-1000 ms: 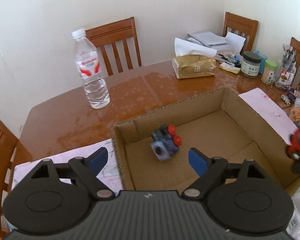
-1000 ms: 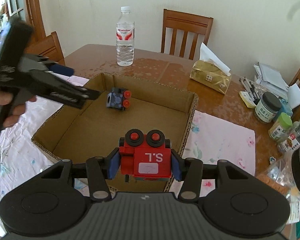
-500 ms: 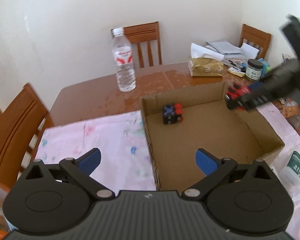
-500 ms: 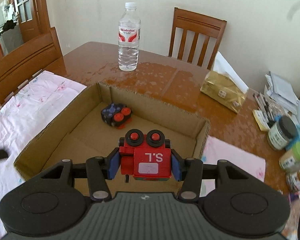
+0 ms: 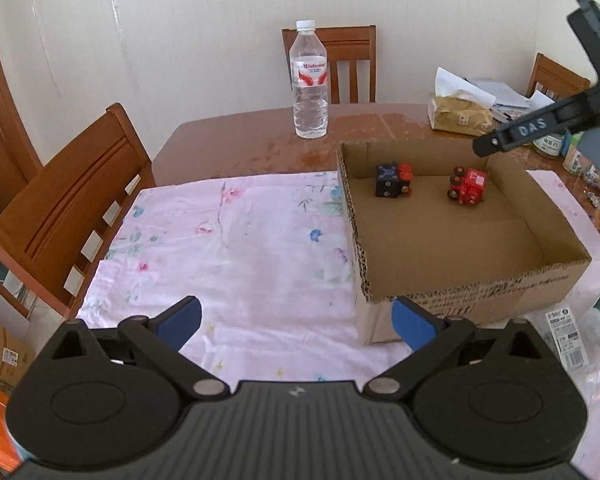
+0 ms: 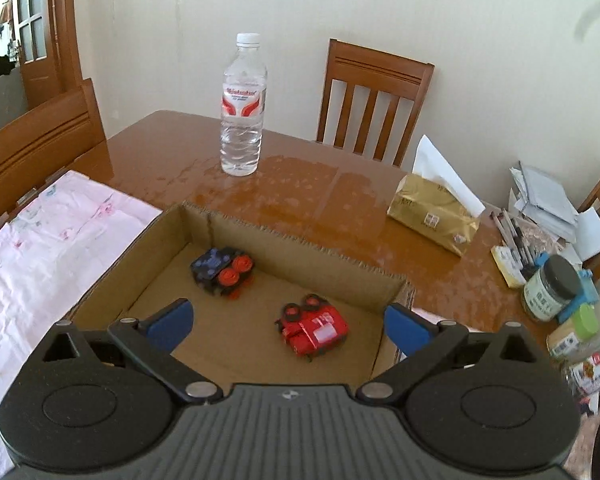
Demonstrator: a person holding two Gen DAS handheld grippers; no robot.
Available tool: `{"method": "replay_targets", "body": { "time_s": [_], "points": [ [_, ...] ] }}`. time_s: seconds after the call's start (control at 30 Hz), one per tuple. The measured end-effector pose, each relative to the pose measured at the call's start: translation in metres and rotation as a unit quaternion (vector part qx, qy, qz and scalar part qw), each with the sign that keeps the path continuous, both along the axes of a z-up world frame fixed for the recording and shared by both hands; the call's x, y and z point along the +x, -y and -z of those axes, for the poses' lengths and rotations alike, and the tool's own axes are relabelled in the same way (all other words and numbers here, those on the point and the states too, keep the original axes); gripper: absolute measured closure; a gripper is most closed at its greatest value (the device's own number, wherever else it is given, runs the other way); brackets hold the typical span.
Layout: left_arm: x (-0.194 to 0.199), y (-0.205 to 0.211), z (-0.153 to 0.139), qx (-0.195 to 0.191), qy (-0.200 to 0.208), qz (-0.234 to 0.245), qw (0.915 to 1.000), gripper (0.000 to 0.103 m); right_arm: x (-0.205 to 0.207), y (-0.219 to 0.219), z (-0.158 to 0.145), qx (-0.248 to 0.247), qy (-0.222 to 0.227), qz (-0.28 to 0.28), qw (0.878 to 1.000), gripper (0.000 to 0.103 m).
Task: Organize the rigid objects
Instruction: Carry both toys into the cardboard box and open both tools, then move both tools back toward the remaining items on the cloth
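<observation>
Right tongs (image 6: 286, 326) have just sprung wide, nothing between the pads, the red toy (image 6: 314, 328) lying tipped on the box (image 6: 296, 252) floor below them, near the blue toy (image 6: 222, 270) by the far wall. Left tongs (image 5: 296, 322) likewise gape empty over the pink cloth (image 5: 228, 248), beside the box's near corner. Risk, as I judge it: the red toy sits askew and may roll, or a low sweep of either tongs could clip the cardboard rim and shove the box across the counter (image 6: 308, 184).
</observation>
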State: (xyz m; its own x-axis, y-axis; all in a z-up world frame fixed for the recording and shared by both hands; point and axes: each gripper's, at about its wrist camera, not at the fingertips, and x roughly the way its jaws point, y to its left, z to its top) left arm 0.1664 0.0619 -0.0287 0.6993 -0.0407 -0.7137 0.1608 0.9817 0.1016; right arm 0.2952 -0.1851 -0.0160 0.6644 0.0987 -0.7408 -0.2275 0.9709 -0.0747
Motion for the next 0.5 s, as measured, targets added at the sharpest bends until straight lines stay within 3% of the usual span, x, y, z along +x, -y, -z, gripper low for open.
{"method": "replay_targets", "body": {
  "time_s": [0.3, 0.5],
  "points": [
    [-0.01, -0.006, 0.009, 0.008, 0.003, 0.04, 0.9992, 0.002, -0.064, -0.004, 0.001, -0.002, -0.014, 0.054, 0.998, 0.0],
    [-0.019, -0.008, 0.024, 0.004, -0.015, 0.082, 0.9965, 0.002, -0.115, -0.013, 0.012, -0.007, -0.022, 0.092, 0.995, 0.0]
  ]
}}
